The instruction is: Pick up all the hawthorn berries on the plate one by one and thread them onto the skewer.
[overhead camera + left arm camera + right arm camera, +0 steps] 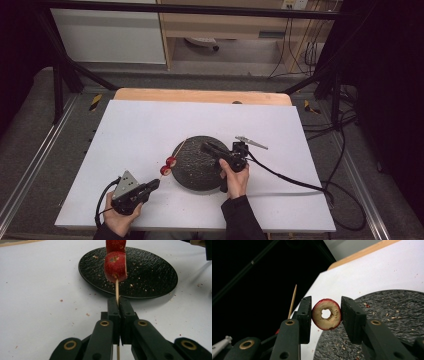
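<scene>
A thin wooden skewer (pixel 116 288) carries two red fruit pieces (pixel 115 266). My left gripper (pixel 119 301) is shut on the skewer's lower end, and in the high view it sits at the front left (pixel 155 184), with the skewer (pixel 179 148) slanting up over the black plate (pixel 200 172). My right gripper (pixel 326 300) is shut on a cored, red-skinned fruit slice (pixel 326 314), its hole facing the camera. That gripper (pixel 205 146) hovers above the plate, close to the skewer's free tip (pixel 292 301).
The plate (pixel 150 272) is strewn with crumbs and rests on a white board (pixel 150 130) over a wooden table (pixel 200 95). A grey pointed tool (pixel 251 143) lies right of the plate. The right gripper's cable (pixel 300 182) trails off to the right.
</scene>
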Demonstrator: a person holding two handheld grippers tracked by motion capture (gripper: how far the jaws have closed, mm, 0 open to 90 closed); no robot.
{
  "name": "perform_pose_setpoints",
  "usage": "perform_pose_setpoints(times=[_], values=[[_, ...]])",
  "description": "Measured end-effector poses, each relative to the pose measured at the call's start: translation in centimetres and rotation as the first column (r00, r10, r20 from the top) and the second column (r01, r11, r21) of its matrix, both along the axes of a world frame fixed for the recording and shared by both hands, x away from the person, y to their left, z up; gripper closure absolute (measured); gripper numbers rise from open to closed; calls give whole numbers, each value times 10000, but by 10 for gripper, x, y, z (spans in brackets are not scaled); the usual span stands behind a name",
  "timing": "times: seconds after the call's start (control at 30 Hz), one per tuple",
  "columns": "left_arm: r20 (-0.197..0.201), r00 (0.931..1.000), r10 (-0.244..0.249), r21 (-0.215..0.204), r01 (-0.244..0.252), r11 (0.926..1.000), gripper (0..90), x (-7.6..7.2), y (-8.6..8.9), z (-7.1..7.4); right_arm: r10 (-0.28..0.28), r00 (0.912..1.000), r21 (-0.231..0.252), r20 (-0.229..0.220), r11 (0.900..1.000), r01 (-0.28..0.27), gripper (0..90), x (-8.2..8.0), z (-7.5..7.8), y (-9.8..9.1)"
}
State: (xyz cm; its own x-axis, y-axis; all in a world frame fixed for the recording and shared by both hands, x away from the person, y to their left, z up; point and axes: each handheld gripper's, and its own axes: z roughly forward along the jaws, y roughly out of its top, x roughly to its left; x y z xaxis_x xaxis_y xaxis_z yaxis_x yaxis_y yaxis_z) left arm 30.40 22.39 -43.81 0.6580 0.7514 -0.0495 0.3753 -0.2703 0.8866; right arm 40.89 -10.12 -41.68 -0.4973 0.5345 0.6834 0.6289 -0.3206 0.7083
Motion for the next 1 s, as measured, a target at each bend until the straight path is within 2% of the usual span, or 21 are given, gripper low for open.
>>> perform_pose_setpoints(times=[0.03,0.13,0.27,0.57,0.6,0.7,0.73,1.0], values=[[0,10000,0,0,0,10000,883,0,0,0,0,10000,0,0,10000,0,628,0,0,0],[24,10000,-45,-1,45,10000,883,-2,-3,-1,-297,9996,552,27,9980,295,628,-3,-2,-1],[79,10000,-42,-38,43,10000,883,-3,-6,-1,-556,9984,936,66,9941,548,628,-5,-4,-1],[172,9998,-23,-164,26,9999,883,-5,-11,-2,-911,9957,1502,180,9848,874,628,-5,-4,0],[194,9998,-36,-203,40,9998,883,-6,-12,-2,-1045,9944,1698,188,9804,998,628,-5,-2,-1],[212,9998,-19,-250,24,9997,883,-6,-13,-2,-1170,9927,1806,283,9774,1101,628,-4,0,-2],[213,9998,-5,-303,11,9995,883,-6,-14,-2,-1231,9920,1978,269,9734,1154,628,-4,2,-3],[265,9996,-11,-470,24,9989,883,-6,-22,-1,-1441,9888,2335,381,9634,1314,629,1,9,-6]])
